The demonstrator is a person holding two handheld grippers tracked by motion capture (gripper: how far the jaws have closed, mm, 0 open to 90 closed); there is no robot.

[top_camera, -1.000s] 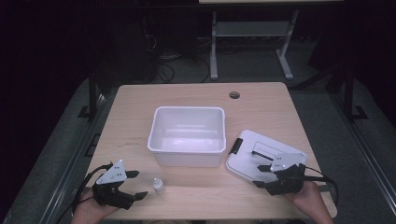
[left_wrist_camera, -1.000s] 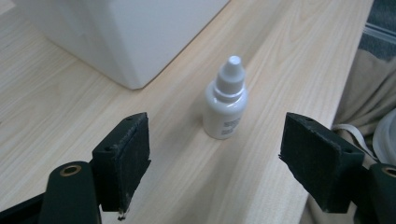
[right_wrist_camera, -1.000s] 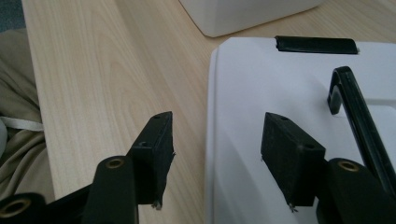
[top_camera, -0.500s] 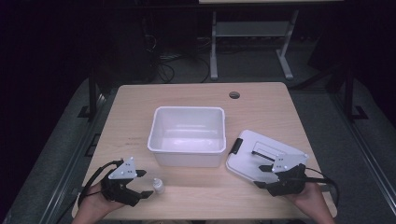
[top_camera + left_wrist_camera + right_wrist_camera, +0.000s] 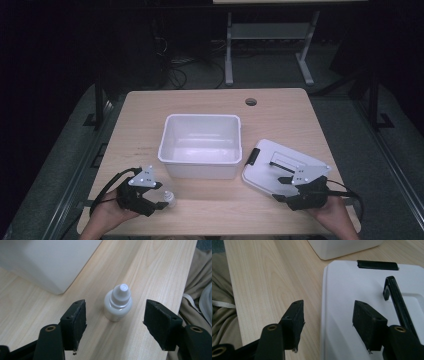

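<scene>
Left gripper [image 5: 115, 325] jaws apart, small white bottle [image 5: 118, 303] standing untouched between them near table [image 5: 210, 102] front edge; right gripper [image 5: 325, 326] jaws apart, straddling lid [image 5: 372, 290] edge.

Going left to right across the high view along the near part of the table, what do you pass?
Left gripper → small white dropper bottle → white bin → white lid → right gripper.
</scene>
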